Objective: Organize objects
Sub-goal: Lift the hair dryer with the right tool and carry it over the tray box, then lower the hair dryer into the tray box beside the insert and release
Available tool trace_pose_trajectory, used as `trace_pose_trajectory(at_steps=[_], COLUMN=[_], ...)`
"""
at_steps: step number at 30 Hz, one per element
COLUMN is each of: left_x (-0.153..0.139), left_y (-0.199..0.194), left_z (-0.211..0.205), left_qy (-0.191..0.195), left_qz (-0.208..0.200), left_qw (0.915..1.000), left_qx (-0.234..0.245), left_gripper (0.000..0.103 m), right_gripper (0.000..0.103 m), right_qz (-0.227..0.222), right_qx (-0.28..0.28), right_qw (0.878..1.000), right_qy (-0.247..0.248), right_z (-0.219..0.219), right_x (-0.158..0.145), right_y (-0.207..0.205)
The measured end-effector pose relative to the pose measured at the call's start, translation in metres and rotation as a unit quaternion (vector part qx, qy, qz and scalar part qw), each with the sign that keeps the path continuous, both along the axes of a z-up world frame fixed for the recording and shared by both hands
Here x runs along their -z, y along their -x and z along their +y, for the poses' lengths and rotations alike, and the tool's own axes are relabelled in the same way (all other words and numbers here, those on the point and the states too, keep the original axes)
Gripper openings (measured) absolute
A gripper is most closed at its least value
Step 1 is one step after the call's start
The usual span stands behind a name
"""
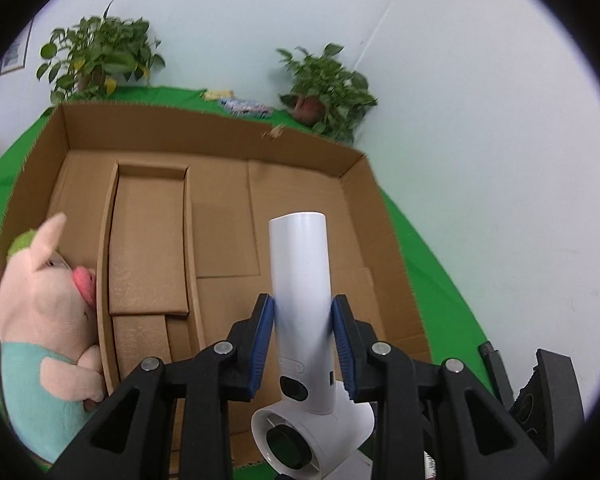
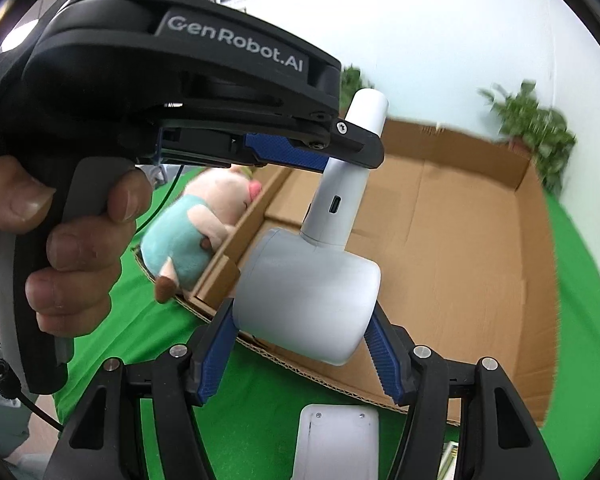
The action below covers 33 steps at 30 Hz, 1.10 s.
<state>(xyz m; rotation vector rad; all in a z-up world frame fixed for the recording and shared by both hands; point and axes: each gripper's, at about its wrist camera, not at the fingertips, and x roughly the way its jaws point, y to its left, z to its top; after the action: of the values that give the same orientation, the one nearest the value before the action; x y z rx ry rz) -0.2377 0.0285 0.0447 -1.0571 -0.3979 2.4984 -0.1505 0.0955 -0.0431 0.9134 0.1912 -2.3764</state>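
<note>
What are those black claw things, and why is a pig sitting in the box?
The claws are grippers, tongs a person squeezes by hand. Each has a camera looking along its fingers, so there are two pictures.

In the left camera's picture, the left gripper pinches the handle of a white fan. In the right camera's picture, the right gripper holds the fan's round head. You also see the person's hand on the other gripper.

Both carry the fan above a cardboard box on a green cloth. The toy pig sits at the box's edge. Two plants stand behind.
</note>
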Motion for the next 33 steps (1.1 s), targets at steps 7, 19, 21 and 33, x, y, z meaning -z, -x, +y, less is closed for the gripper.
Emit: trace_pose_trajectory(at_steps=[7, 19, 21, 33], left_x=[0.048, 0.064, 0.056, 0.034], left_y=[0.027, 0.034, 0.03, -0.025], left_z=[0.003, 0.004, 0.003, -0.027], left_qy=[0.009, 0.046, 0.05, 0.12], left_qz=[-0.068, -0.092, -0.084, -0.03], left_qw=[0.9976, 0.9947, 0.9952, 0.9919], left_qx=[-0.009, -0.01, -0.009, -0.029], left_gripper=[0.029, 0.028, 0.028, 0.028], right_gripper=[0.06, 0.065, 0.066, 0.051], right_qz=[-0.083, -0.152, -0.154, -0.143], right_qx=[-0.006, -0.001, -0.003, 0.024], right_qw=[0.997, 0.988, 0.987, 0.985], right_qy=[-0.001, 0.042, 0.047, 0.093], right_z=[-0.005, -0.007, -0.006, 0.022], right_x=[0.04, 0.056, 0.055, 0.035], right_y=[0.036, 0.063, 0.063, 0.07])
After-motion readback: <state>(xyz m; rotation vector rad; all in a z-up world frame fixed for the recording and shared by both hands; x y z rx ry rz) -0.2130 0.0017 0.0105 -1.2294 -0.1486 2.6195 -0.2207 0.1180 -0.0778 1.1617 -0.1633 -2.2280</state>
